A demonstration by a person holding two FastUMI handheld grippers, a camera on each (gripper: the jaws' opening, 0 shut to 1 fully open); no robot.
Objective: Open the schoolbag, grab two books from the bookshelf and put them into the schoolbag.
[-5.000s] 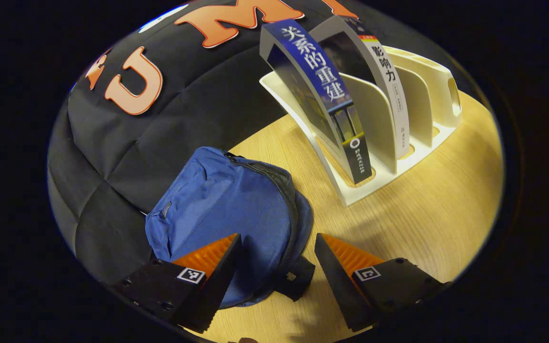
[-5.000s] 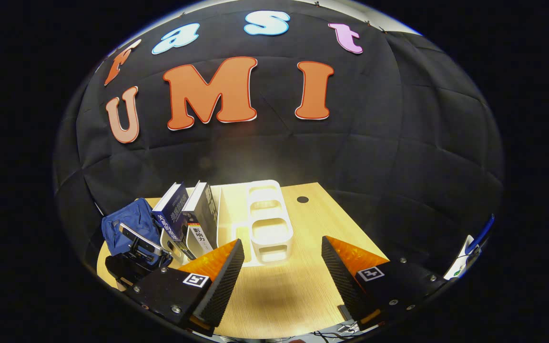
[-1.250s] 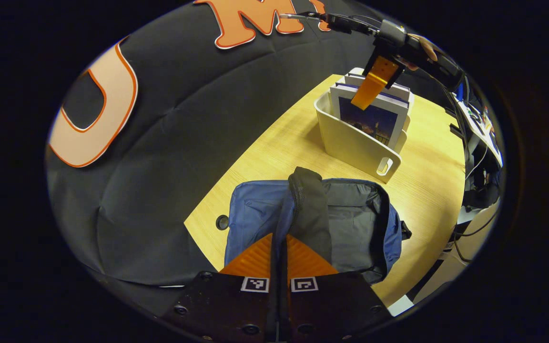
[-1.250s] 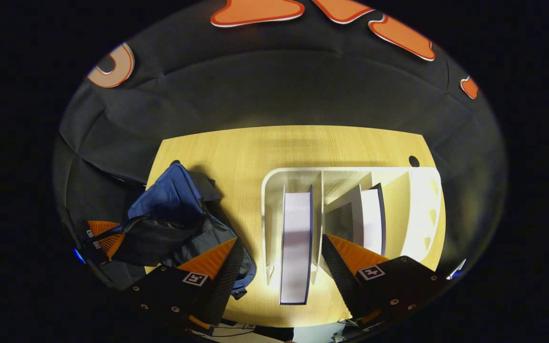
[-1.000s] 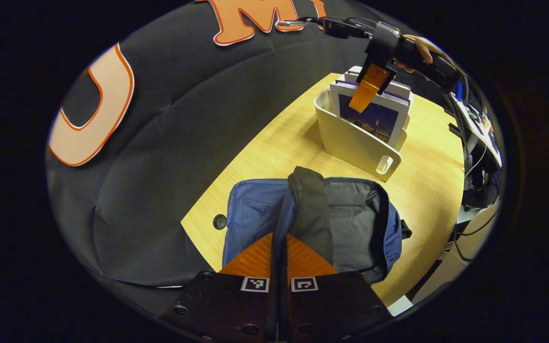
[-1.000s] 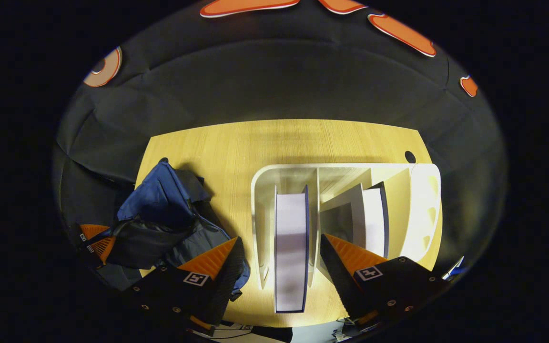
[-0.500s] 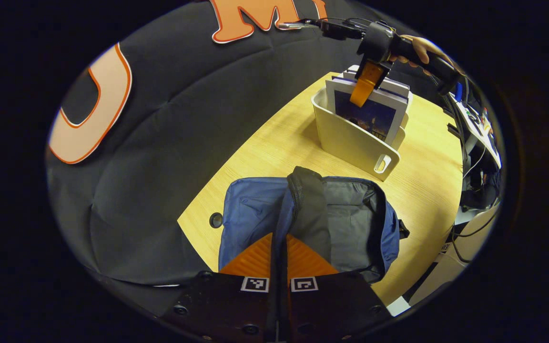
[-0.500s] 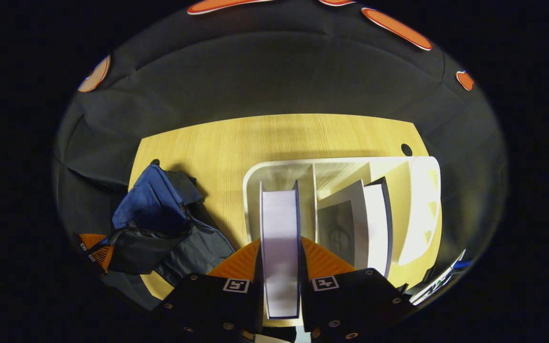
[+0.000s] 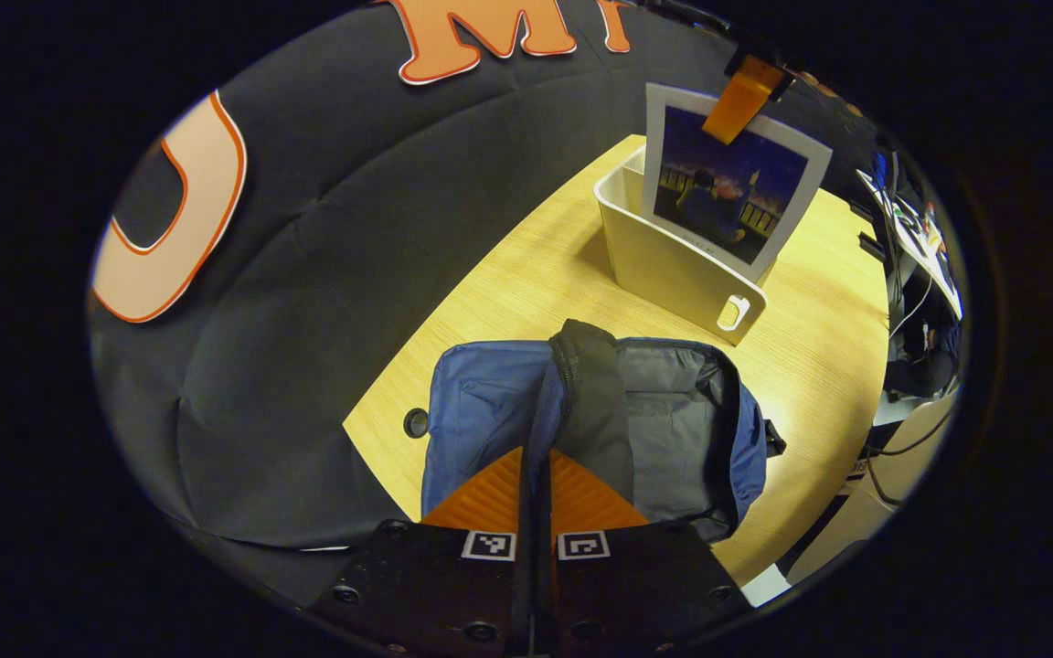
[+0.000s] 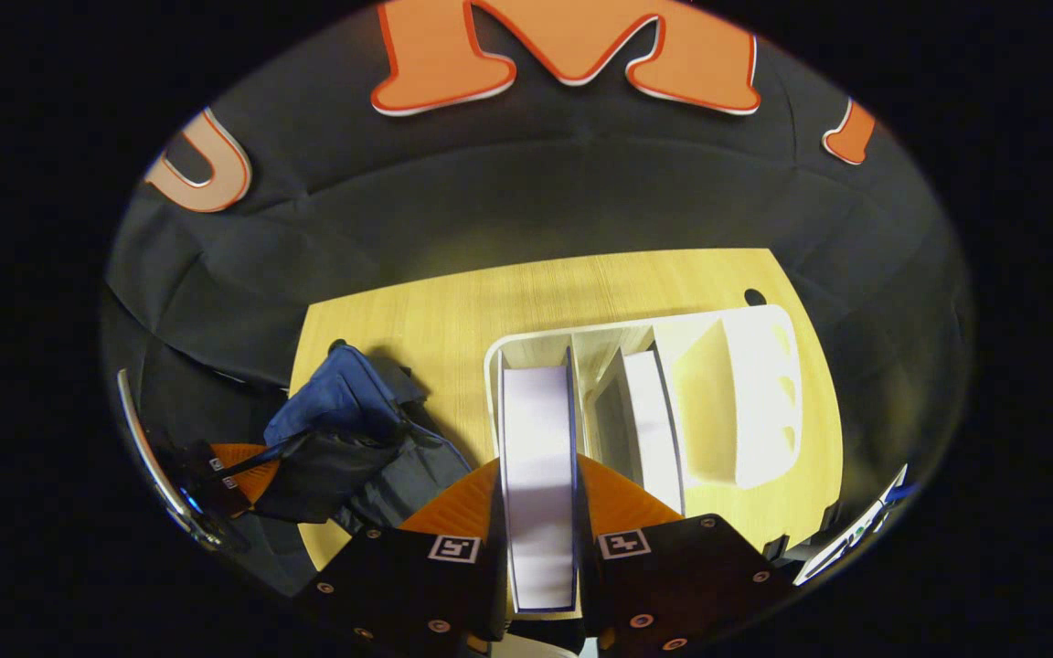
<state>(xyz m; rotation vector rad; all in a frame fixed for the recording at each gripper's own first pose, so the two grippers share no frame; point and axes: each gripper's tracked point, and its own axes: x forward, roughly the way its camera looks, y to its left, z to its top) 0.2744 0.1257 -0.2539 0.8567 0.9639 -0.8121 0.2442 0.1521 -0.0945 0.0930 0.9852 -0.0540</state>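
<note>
1. In the left gripper view, the left gripper (image 9: pixel 536 498) had its fingers pressed together on the dark flap (image 9: pixel 592 402) of the schoolbag (image 9: pixel 481 411), which rose just ahead of the fingertips and held the bag open. The grey lining (image 9: pixel 673 420) lay to the right of the fingers.
2. Farther ahead and to the right in that view, the white bookshelf (image 9: pixel 673 265) stood on the wooden table (image 9: pixel 508 283). The right gripper (image 9: pixel 739 91) pinched the top edge of a book (image 9: pixel 728 192), whose picture cover showed here.
3. The right gripper view showed the same book (image 10: pixel 537 475) edge-on, its white page block clamped between the right gripper's (image 10: pixel 537 507) fingers. A second book (image 10: pixel 653 429) stood in the next slot to the right of the fingers. The schoolbag (image 10: pixel 335 402) lay to the left, with the left gripper (image 10: pixel 234 461) at its flap.
4. Compared with half a second earlier, the book had risen well above the shelf wall, while the left gripper's hold on the flap was unchanged.
</note>
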